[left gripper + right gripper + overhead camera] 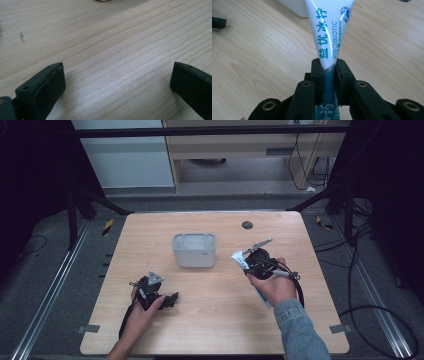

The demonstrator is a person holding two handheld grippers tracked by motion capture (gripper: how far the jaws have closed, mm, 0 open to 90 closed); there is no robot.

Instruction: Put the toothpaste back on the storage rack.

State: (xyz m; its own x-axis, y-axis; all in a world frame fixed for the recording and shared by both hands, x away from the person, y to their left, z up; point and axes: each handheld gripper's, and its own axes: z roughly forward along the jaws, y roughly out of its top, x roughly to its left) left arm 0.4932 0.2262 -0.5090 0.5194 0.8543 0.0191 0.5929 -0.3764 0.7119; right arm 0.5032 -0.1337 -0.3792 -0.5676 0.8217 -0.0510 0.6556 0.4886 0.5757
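My right gripper (329, 72) is shut on a white and blue toothpaste tube (329, 30) with teal lettering, which it holds around its middle. The tube's flat white end points away from the jaws toward a grey rectangular container (194, 250) at the table's centre. In the high view the tube (239, 258) sticks out of the right gripper (249, 268), just right of the container. My left gripper (169, 301) rests low at the front left of the wooden table (215, 320). Its jaws stand wide apart over bare wood, and the left gripper (117, 75) holds nothing.
A small dark round hole (247, 225) marks the table's far side. The container's corner (295, 7) shows at the top of the right gripper view, and a black jaw tip (218, 22) of the other gripper at its left edge. Cables and frame legs surround the table.
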